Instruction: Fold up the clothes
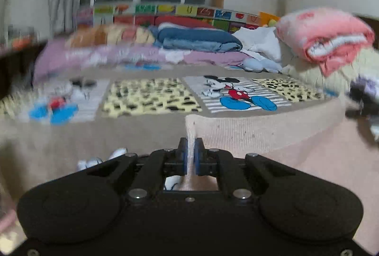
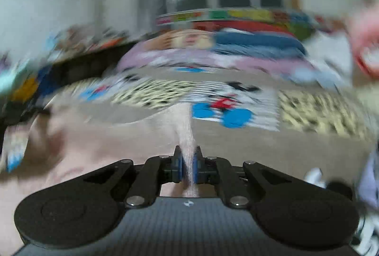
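A bed covered by a tan cartoon-mouse blanket, folded bedding piled behind. A pale pink knit garment lies across it; the left gripper and right gripper each pinch its edge, jaws nearly closed.

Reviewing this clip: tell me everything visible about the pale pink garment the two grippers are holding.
The pale pink garment looks like a soft fine-ribbed knit, plain, with a few dark specks. A pinched fold of it runs between the fingers of the left gripper, and another between those of the right gripper; both are shut on it. The cloth spreads between them above the cartoon-print bedspread. Its type is unclear.
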